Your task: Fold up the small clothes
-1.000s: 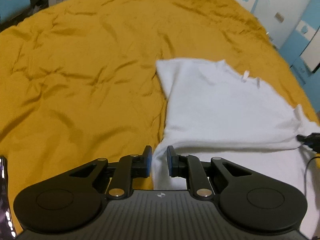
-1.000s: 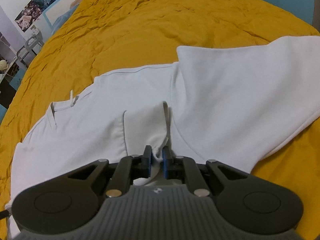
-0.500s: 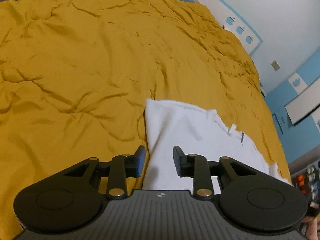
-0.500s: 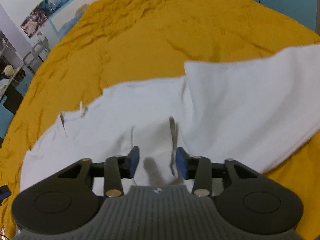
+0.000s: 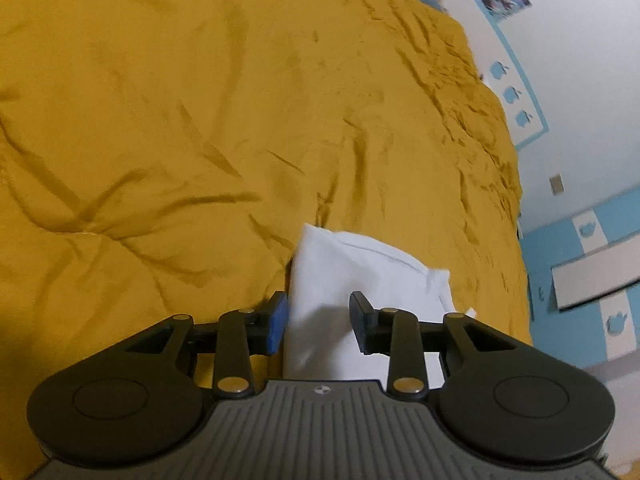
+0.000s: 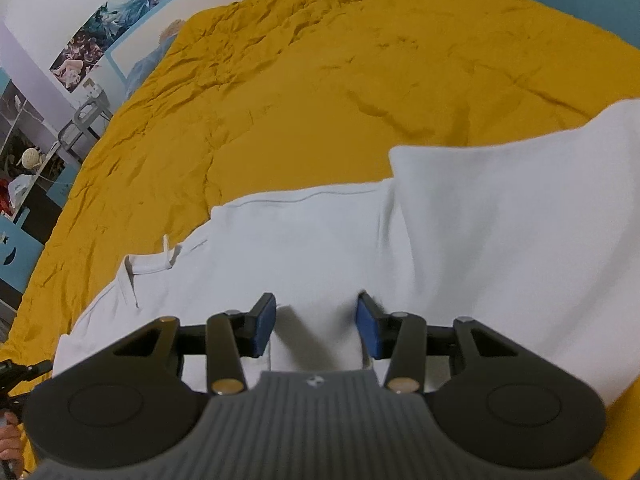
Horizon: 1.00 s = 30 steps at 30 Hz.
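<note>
Both grippers have let go and their jaws have just been opening. One second ago the right gripper (image 6: 316,322) pinched a raised fold of the white garment (image 6: 320,240); that fold now lies flat, and the jaws stand spread above the cloth with nothing pressed between them. Only the gripper's shadow falls on the cloth there.

Since the earlier picture the left gripper (image 5: 319,322) has swung to a new spot, so its view has turned. Much more of the yellow bed cover (image 5: 200,140) shows now, and only a small corner of the white garment (image 5: 352,272) is seen. Its jaws are spread too. The cloth's edge lies under the gap between them, but the pads do not squeeze it.

In the right wrist view the white garment lies spread on the yellow bed cover (image 6: 320,80). One part is folded over on the right side, and its top layer covers the layer below. A neck opening with a small white loop (image 6: 166,246) shows at the left.

Past the bed there is a white wall with posters (image 6: 100,32). In the left wrist view the wall has blue shapes (image 5: 512,92) on it.
</note>
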Tool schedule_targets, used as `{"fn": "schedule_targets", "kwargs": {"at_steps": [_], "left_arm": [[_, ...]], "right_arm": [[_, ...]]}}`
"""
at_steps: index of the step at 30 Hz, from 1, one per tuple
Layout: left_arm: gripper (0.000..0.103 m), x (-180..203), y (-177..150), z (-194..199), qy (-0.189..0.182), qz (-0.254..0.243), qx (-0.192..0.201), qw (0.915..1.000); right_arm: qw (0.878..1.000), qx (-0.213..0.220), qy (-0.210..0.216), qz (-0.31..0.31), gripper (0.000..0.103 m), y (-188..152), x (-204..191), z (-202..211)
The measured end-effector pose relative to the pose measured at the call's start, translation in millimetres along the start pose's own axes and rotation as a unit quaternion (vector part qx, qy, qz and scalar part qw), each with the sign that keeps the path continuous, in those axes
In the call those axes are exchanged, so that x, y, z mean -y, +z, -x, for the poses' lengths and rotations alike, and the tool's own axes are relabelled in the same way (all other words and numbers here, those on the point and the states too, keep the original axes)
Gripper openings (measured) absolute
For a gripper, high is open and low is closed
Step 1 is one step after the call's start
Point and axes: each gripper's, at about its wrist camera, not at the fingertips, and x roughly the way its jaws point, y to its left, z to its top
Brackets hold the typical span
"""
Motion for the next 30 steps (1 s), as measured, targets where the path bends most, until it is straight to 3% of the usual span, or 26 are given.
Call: {"fn": "schedule_targets", "kwargs": {"at_steps": [2, 4, 5, 6, 8, 10, 12, 14, 17, 19, 21, 22, 26, 30], "left_arm": [[0.038, -4, 4, -9, -0.005, 0.018, -0.002, 0.9998], [0.034, -4, 6, -15, -0.007, 0.015, 0.002, 0.9999], [0.017, -3, 6, -16, -0.009, 0.007, 0.006, 0.9999], [0.005, 0, 6, -14, -0.008, -0.005, 0.011, 0.9999], [0.004, 9, 9, -6, -0.014, -0.03, 0.027, 0.9991], [0.004, 18, 13, 10, -0.029, -0.066, 0.049, 0.9962], [0.004, 25, 21, 18, -0.018, -0.096, 0.053, 0.9938], [0.003, 30, 26, 17, 0.017, -0.126, 0.057, 0.9902], [0.0, 30, 31, 12, 0.061, -0.139, 0.069, 0.9861], [0.003, 23, 32, 16, 0.061, -0.11, 0.062, 0.9901], [0.01, 19, 27, 25, 0.05, -0.098, 0.06, 0.9921], [0.016, 20, 23, 29, 0.042, -0.099, 0.052, 0.9928], [0.059, 16, 8, 41, 0.012, -0.094, 0.024, 0.9953], [0.061, 15, -14, 30, 0.014, -0.087, -0.019, 0.9959]], "right_arm": [[1.0, -0.002, 0.005, -0.004, 0.038, -2, 1, -4], [1.0, 0.0, 0.007, -0.005, 0.023, -4, 3, -3], [1.0, 0.005, 0.008, -0.007, 0.011, -6, 3, -1], [1.0, 0.01, 0.009, -0.006, 0.005, -7, 3, 0], [1.0, 0.024, 0.018, 0.001, 0.0, -10, 2, 8], [0.998, 0.048, 0.025, 0.013, 0.0, -8, -1, 21], [0.996, 0.082, 0.035, 0.009, 0.0, -4, 1, 38], [0.995, 0.095, 0.02, 0.0, 0.0, 0, 5, 43], [0.997, 0.075, 0.001, 0.002, 0.001, -1, 10, 29], [0.998, 0.06, -0.002, -0.011, 0.012, -3, 12, 22], [0.997, 0.069, -0.019, -0.017, 0.038, -7, 14, 23], [0.997, 0.073, -0.025, -0.016, 0.038, -8, 15, 25], [0.997, 0.076, -0.026, -0.003, 0.038, -14, 16, 36], [0.998, 0.064, -0.01, -0.003, 0.039, -28, 17, 43]]}}
